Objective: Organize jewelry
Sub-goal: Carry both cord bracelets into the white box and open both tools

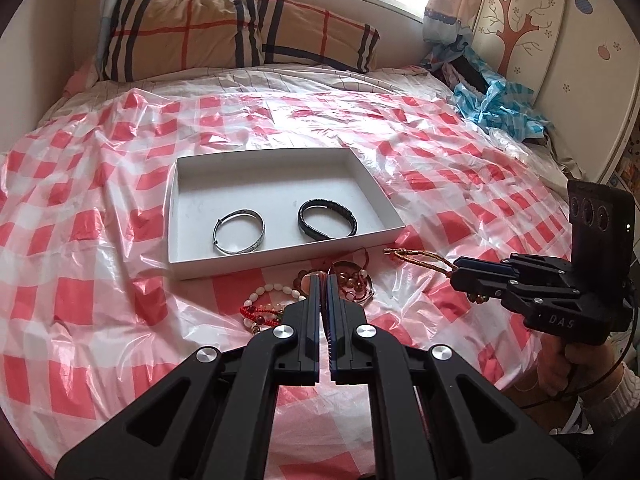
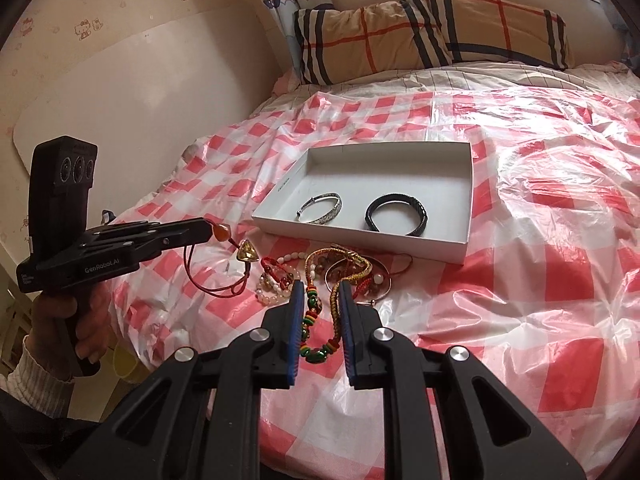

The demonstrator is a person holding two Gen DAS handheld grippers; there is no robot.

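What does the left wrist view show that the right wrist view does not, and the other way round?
Only the left wrist view: the right tool from the side, gripping a braided cord, and a crumpled blue cloth at the bed's edge. Only the right wrist view: the left tool from the side, shut on a red cord with a gold pendant, and cartoon wallpaper. Both: the white box holding a silver bangle and a black bracelet, and the plaid pillow.

Two bangles (image 1: 239, 232) (image 1: 327, 219), one box (image 1: 280, 258), one pillow (image 1: 240, 36)
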